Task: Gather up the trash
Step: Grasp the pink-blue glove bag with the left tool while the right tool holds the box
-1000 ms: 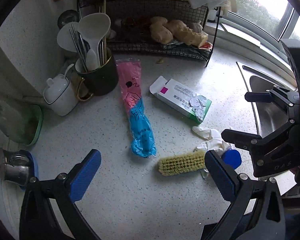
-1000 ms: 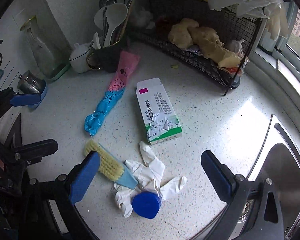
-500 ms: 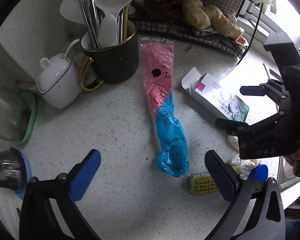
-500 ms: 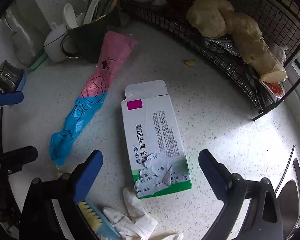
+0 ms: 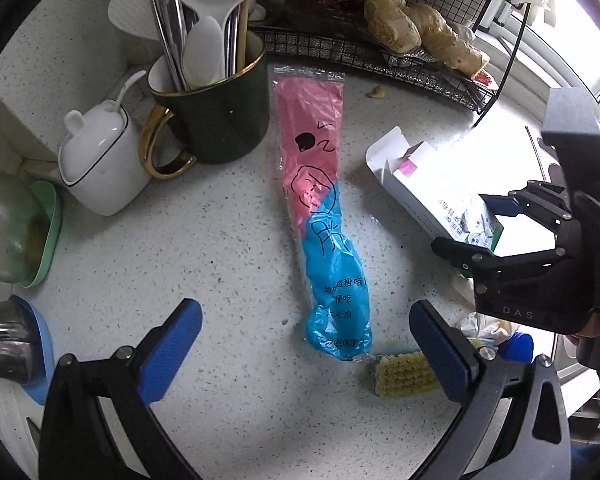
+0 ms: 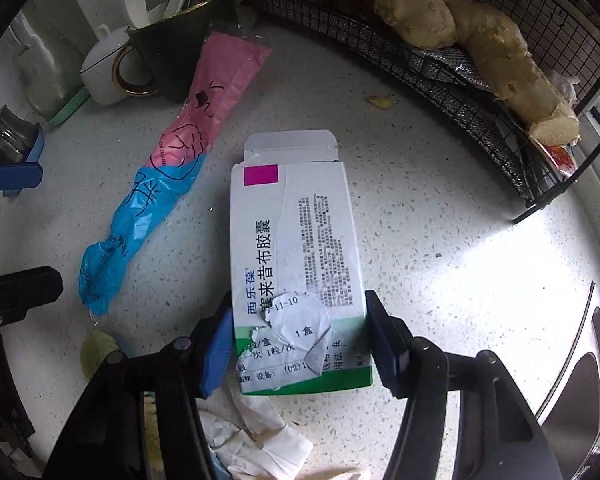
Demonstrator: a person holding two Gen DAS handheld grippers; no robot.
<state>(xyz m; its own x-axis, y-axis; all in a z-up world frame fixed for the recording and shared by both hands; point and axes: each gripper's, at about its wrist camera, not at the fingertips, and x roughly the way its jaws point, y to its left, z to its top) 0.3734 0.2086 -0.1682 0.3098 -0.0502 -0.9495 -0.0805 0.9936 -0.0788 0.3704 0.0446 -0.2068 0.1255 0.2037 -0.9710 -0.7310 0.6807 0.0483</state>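
- The right gripper has just been closing its jaws around the green end of the medicine box; both blue pads lie against the box's long sides, so it grips the carton on the speckled countertop.
- The box is white with a green band and a magenta square near its open flap; large blue Chinese characters run along it, and a torn white sticker shows "11-10" and "(02)".
- At 6 o'clock below the box lies a crumpled white glove; at 8 o'clock, a scrub brush with pale bristles.
- The left gripper hangs wide open over the pink-and-blue plastic bag, its pads apart from it on either side of the blue end. The bag bears black marker scribbles and small Chinese print.
- "DAS" is lettered on the other gripper's body at 3 o'clock in the left wrist view.
- Farther off, at 11 o'clock, stand a dark mug of utensils and a white lidded pot.
- At 1 o'clock, a black wire rack holds ginger root.
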